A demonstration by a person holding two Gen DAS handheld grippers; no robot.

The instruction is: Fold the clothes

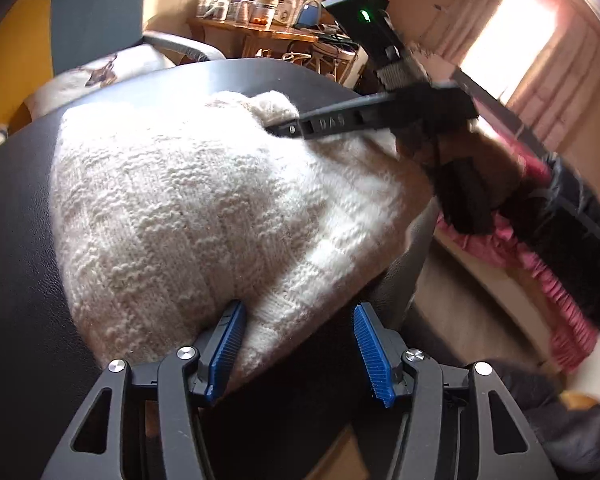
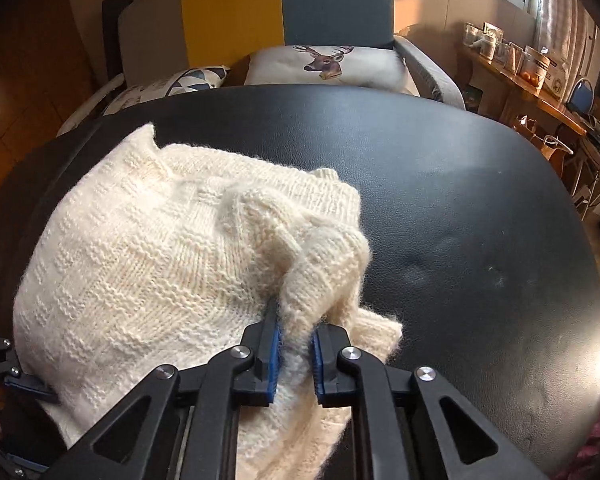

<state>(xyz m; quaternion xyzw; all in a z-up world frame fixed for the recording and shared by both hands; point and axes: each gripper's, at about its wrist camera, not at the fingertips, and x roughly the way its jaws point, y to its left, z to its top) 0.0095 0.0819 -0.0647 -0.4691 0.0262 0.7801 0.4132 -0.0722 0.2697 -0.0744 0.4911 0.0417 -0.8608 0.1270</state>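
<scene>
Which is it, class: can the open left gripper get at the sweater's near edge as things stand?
Probably yes. The left gripper is open at the cream sweater, its near edge between the pads, nothing between them.

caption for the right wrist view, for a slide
Right tool shut on a bunched fold of the cream sweater lying on the black table.

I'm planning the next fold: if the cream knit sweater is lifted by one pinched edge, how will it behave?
The sweater will probably drape and sag, since it already bunches where the right gripper pinches it. Its fuzzy knit likely grips the ribbed pads rather than slipping. On the smooth black table it may slide when dragged.
</scene>
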